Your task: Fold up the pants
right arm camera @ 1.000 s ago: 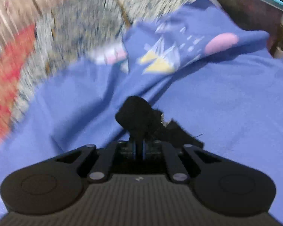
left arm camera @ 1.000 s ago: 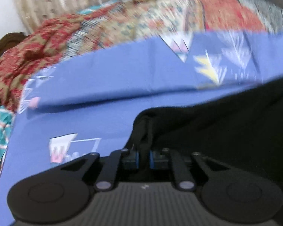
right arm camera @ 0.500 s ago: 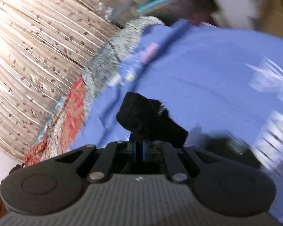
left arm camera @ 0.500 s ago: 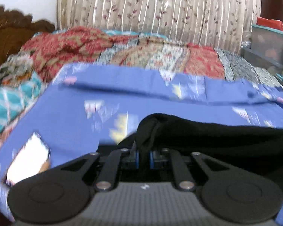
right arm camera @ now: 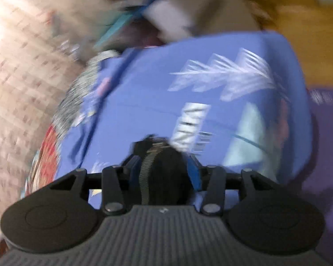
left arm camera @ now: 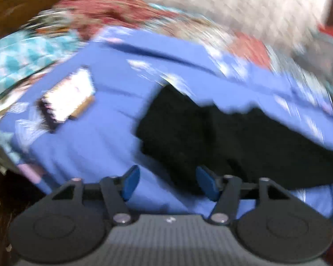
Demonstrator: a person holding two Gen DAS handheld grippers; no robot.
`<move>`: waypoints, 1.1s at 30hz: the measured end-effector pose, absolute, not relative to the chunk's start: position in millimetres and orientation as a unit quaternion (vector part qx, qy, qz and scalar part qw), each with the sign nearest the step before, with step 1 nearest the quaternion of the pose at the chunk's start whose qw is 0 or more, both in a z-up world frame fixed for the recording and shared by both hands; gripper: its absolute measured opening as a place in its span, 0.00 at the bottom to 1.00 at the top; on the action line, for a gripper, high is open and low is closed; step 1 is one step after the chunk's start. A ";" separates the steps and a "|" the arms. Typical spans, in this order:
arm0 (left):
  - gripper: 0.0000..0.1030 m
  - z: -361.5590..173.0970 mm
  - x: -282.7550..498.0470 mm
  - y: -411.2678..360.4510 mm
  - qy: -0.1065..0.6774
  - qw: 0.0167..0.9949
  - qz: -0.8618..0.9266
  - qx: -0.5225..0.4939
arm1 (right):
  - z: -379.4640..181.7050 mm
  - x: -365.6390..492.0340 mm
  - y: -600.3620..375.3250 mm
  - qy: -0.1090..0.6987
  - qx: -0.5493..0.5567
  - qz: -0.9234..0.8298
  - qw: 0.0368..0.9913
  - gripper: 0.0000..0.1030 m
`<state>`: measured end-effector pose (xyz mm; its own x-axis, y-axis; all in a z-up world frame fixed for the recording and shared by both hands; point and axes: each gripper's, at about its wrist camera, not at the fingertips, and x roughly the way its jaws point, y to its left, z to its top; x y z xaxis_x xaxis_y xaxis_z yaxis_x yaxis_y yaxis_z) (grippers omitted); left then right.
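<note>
The black pants are lying on the blue bedsheet on the bed, and they are looking partly folded — a thick dark bundle with one end near the left gripper and the rest running away to the right. That makes their long way go across the bed, from the middle out to the right side. The left gripper is spread wide and holding nothing. The right gripper is part open with a bunch of black cloth sitting between its fingers — I cannot tell if it is pinching it. Everything is blurry, so I am guessing one fold is down and more folding and smoothing are left.
</note>
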<state>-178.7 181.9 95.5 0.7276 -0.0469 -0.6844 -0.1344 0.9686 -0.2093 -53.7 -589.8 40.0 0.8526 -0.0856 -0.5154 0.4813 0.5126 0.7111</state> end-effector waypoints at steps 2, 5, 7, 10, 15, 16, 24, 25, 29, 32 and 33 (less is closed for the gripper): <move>0.66 97.2 -172.6 204.7 0.358 0.916 0.047 -0.177 | 55.5 -35.0 -566.8 0.224 0.425 -0.115 0.870 0.48; 0.85 88.7 -151.5 225.1 0.358 0.896 0.055 -0.256 | 74.5 7.6 -509.8 0.273 0.359 -0.028 0.892 0.48; 0.92 77.1 -134.9 230.7 0.360 0.882 0.042 -0.302 | 84.3 34.6 -457.2 0.308 0.301 0.037 0.902 0.48; 0.90 49.6 -104.4 228.2 0.381 0.871 0.038 -0.307 | 86.8 68.4 -379.7 0.350 0.244 0.138 0.894 0.48; 0.19 41.7 -66.7 202.7 0.406 0.889 0.038 -0.209 | 57.7 98.7 -286.6 0.427 0.194 0.213 0.857 0.48; 0.09 53.9 -69.1 201.4 0.377 0.907 0.048 -0.183 | 45.0 100.7 -274.2 0.452 0.182 0.208 0.848 0.48; 0.20 40.7 -43.8 214.9 0.334 0.931 0.105 -0.104 | 36.7 100.8 -263.8 0.440 0.160 0.200 0.861 0.48; 0.31 25.8 -38.7 215.2 0.366 0.918 0.115 -0.099 | 38.3 99.9 -259.2 0.441 0.164 0.199 0.859 0.48; 0.90 26.5 -52.5 246.2 0.368 0.902 0.104 -0.202 | 43.6 92.6 -255.8 0.443 0.160 0.202 0.859 0.48; 0.94 31.8 -72.2 272.0 0.351 0.877 0.072 -0.320 | 56.5 82.6 -253.5 0.420 0.178 0.237 0.858 0.49; 0.94 33.7 -79.2 274.6 0.348 0.873 0.065 -0.336 | 63.7 80.2 -248.4 0.409 0.174 0.261 0.857 0.49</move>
